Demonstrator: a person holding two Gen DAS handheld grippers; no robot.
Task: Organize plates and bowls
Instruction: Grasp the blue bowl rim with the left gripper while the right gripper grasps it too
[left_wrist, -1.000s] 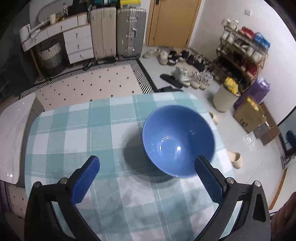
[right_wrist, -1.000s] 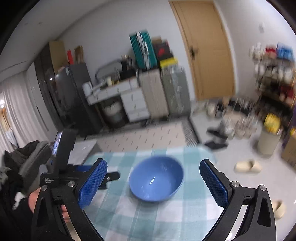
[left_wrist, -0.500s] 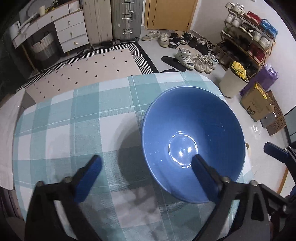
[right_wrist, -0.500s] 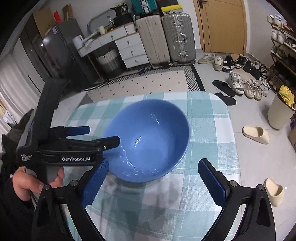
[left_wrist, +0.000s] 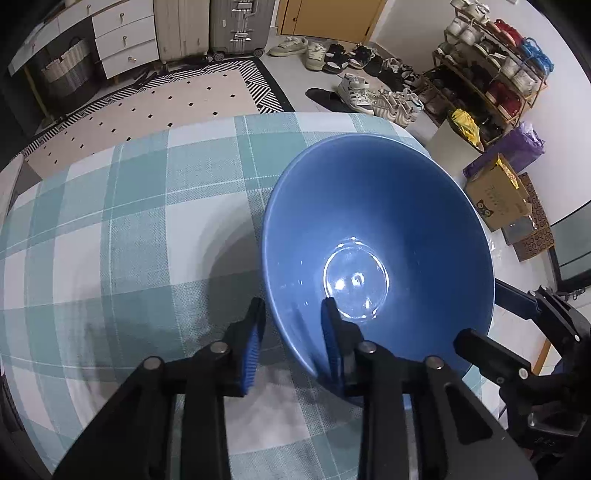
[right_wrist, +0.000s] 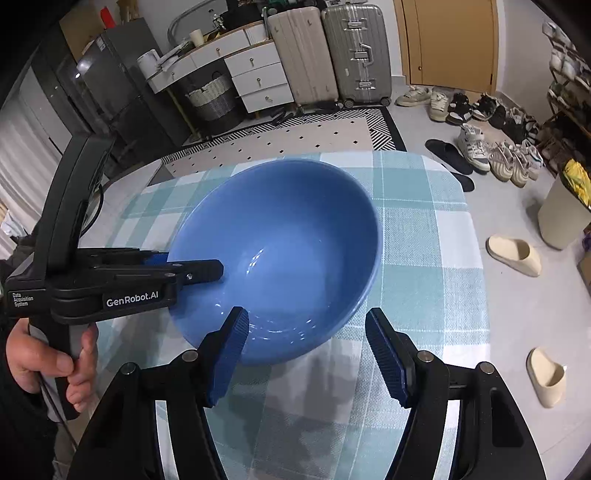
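A large blue bowl sits on the teal checked tablecloth, and I see nothing in it. My left gripper straddles the rim, one finger inside and one outside. Its jaws are closing and the pads look pressed on the wall. My right gripper hovers at the bowl's near rim with its jaws closing. One pad overlaps the inside, the other stands outside over the cloth, and neither presses. Its fingers show past the bowl's right side in the left wrist view.
The bowl stands close to the table's right edge. On the floor beyond lie slippers, several shoes and a bin. Suitcases, drawers and a patterned rug lie further back. A hand holds the left gripper.
Both grippers have come down to the bowl. The left jaws went from wide open to narrow around the rim. The right jaws have narrowed and sit lower at the near rim.
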